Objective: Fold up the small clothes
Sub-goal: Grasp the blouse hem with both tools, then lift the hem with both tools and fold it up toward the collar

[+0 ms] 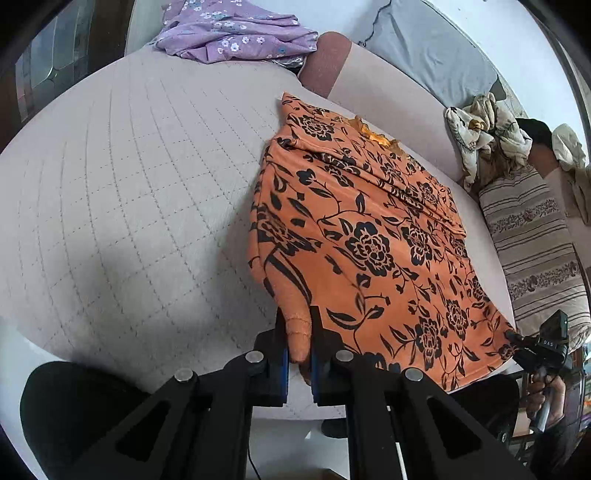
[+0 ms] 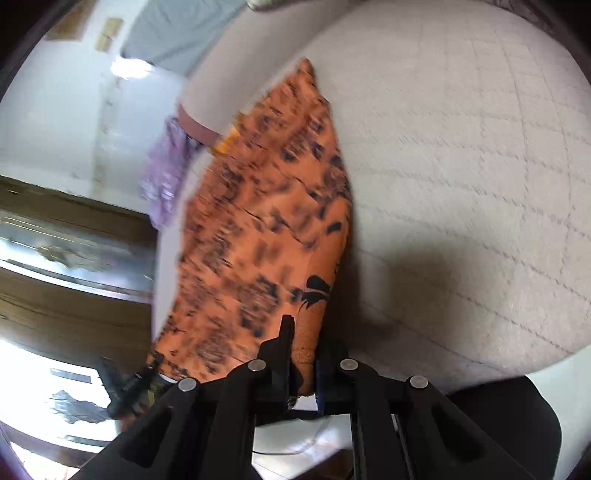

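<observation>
An orange garment with a black flower print lies spread on a quilted beige bed cover. My left gripper is shut on a bunched near corner of the garment at the bed's front edge. My right gripper shows at the far right in the left wrist view, pinching the other near corner. In the blurred right wrist view the right gripper is shut on the orange garment, which stretches away over the bed cover. The left gripper shows small at the garment's far corner.
A purple flowered garment lies at the back of the bed. A grey pillow, a crumpled cream cloth and a striped cushion sit at the right. A dark wooden cabinet stands beyond the bed.
</observation>
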